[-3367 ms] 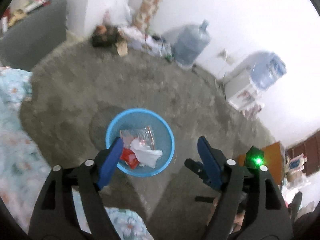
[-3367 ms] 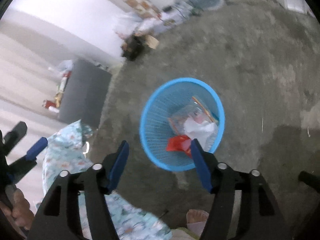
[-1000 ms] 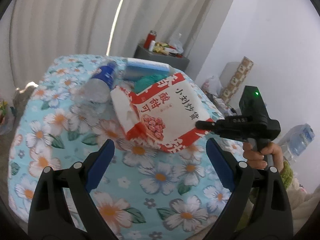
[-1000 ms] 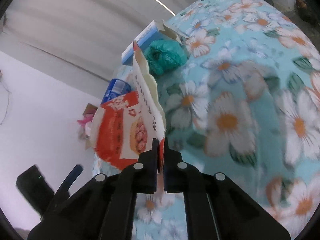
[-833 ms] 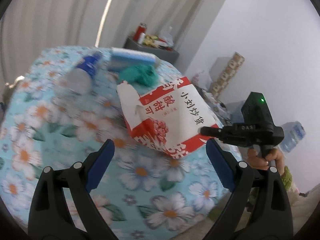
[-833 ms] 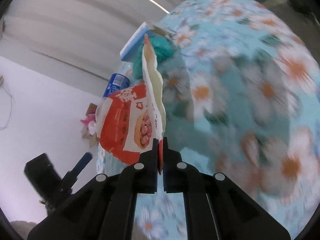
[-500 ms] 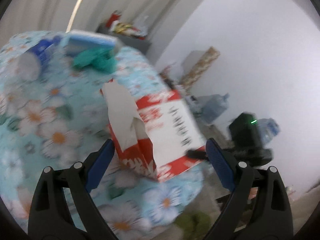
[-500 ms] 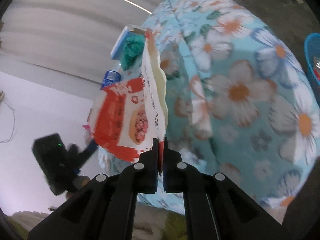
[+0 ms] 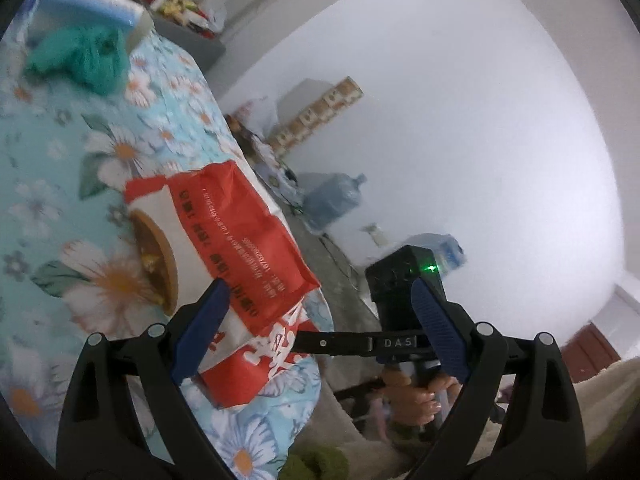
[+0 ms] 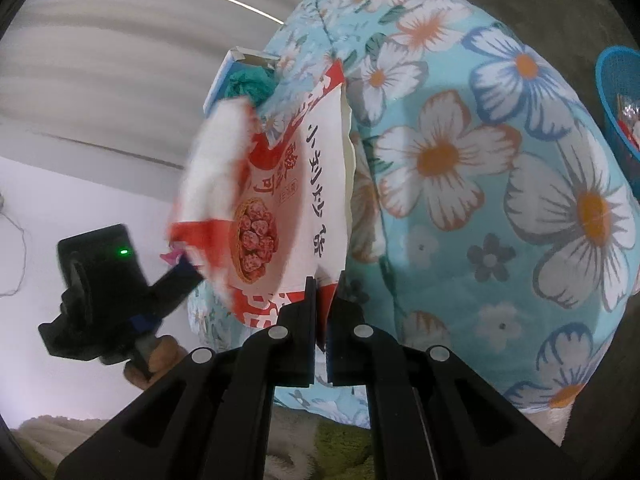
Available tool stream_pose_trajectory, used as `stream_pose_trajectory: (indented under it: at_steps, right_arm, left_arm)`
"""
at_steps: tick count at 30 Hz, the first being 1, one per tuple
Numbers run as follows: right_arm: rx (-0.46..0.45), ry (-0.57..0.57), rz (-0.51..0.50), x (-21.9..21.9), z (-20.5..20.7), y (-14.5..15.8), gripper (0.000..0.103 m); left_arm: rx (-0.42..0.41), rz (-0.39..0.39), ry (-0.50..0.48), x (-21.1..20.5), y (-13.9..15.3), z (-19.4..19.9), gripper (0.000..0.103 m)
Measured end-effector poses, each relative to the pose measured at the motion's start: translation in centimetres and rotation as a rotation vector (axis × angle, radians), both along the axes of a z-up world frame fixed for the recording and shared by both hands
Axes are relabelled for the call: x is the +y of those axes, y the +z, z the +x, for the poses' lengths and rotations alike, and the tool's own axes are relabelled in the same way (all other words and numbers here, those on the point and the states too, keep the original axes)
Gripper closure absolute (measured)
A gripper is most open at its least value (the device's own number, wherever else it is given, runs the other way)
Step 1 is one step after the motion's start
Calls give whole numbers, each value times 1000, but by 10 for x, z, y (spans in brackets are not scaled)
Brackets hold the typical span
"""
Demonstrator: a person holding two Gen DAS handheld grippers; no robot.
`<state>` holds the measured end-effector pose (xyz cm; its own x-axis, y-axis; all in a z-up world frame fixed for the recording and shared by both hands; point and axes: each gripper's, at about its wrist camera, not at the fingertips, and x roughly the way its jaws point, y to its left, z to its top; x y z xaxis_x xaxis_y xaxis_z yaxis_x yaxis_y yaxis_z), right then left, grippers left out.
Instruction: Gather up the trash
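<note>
A red and white snack bag [image 10: 280,200] hangs above the floral bedspread [image 10: 500,168], pinched by its bottom edge in my right gripper [image 10: 322,320]. The jaws are starting to open, but the pads still press on the bag. In the left wrist view the same bag [image 9: 240,240] shows its red back. The right gripper [image 9: 298,338] reaches it as a black bar from the right. My left gripper [image 9: 320,332] is open, its left finger [image 9: 200,332] in front of the bag and nothing gripped. The blue trash basket [image 10: 616,92] stands on the floor at the far right.
A crumpled green bag [image 9: 80,56] and a blue and white box [image 9: 88,4] lie on the bed. Beyond it are a grey cabinet [image 9: 192,40] and water jugs [image 9: 332,200] by the white wall. A hand [image 9: 420,396] holds the right tool over a beige blanket.
The right gripper has carried the bag off the bed toward its edge, and the basket has come into its view. The left gripper swung right and closer to the bag, still open.
</note>
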<state>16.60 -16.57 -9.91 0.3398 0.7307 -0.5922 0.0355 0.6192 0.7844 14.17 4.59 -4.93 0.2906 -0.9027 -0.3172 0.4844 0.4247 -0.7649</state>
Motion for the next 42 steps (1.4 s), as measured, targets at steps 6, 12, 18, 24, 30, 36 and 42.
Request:
stream_pose_trajectory:
  at_steps: [6, 12, 18, 24, 30, 36, 42]
  right_arm:
    - [19, -6, 49, -9, 5, -6, 84]
    - [-21, -88, 166, -45, 1, -3, 53]
    - [-13, -71, 258, -47, 28, -5, 42]
    - [19, -30, 256, -37, 57, -4, 36]
    - [20, 20, 101, -14, 68, 10, 31]
    - [22, 17, 68, -7, 70, 13, 31]
    - [58, -15, 67, -8, 75, 4, 31]
  left_arm:
    - [-27, 100, -49, -22, -8, 2, 26]
    - [-42, 128, -66, -20, -11, 4, 26]
    - [-63, 182, -76, -23, -10, 2, 26]
    - [-107, 250, -80, -30, -9, 1, 26]
    - [-180, 343, -89, -37, -7, -9, 26]
    - [-199, 365, -96, -38, -6, -13, 26]
    - [-201, 363, -98, -37, -7, -13, 26]
